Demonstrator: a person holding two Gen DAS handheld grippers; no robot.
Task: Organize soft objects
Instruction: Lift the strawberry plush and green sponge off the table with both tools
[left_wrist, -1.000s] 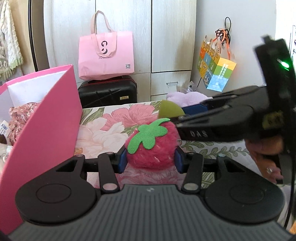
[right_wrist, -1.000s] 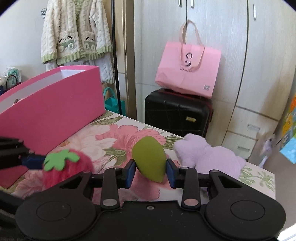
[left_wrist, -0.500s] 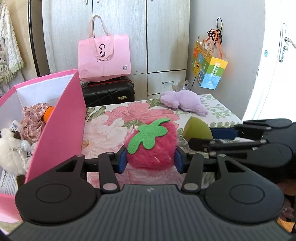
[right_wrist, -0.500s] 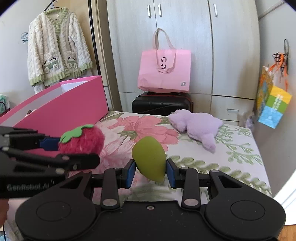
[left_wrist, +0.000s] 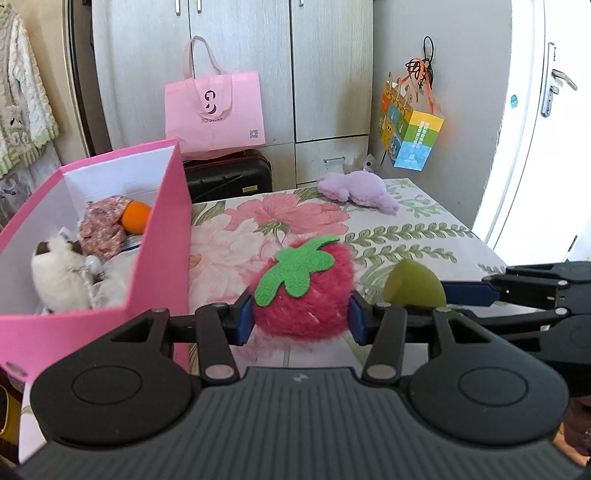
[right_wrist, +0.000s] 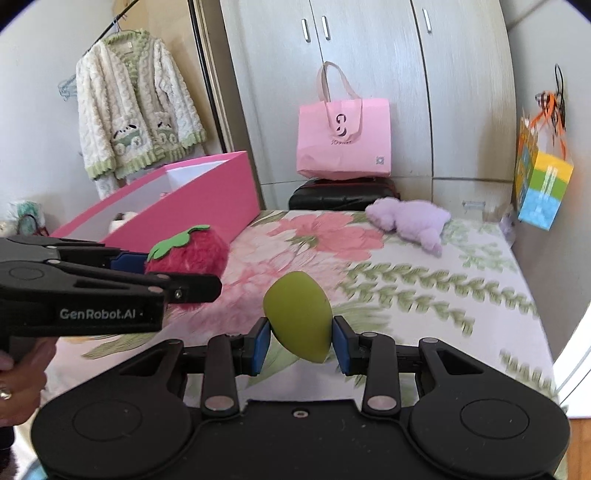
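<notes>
My left gripper (left_wrist: 301, 319) is shut on a fuzzy red plush strawberry (left_wrist: 303, 291) with a green felt leaf, held above the floral table; it also shows in the right wrist view (right_wrist: 188, 254). My right gripper (right_wrist: 298, 343) is shut on a green egg-shaped sponge (right_wrist: 298, 325), which shows at the right of the left wrist view (left_wrist: 412, 284). A pink box (left_wrist: 162, 236) stands at the left, open on top, holding a white plush, a floral cloth and an orange ball. A purple plush (left_wrist: 356, 188) lies at the table's far edge.
The floral tablecloth (right_wrist: 406, 280) covers the table. Behind it stand a black suitcase (left_wrist: 225, 177) with a pink tote bag (left_wrist: 214, 110) on top, and wardrobe doors. A colourful gift bag (left_wrist: 410, 129) hangs on the right wall. A knitted cardigan (right_wrist: 136, 110) hangs at the left.
Both grippers have pulled back and risen with their objects still held. The pink box's inside has come into the left wrist view, and the right gripper has dropped to the lower right there.
</notes>
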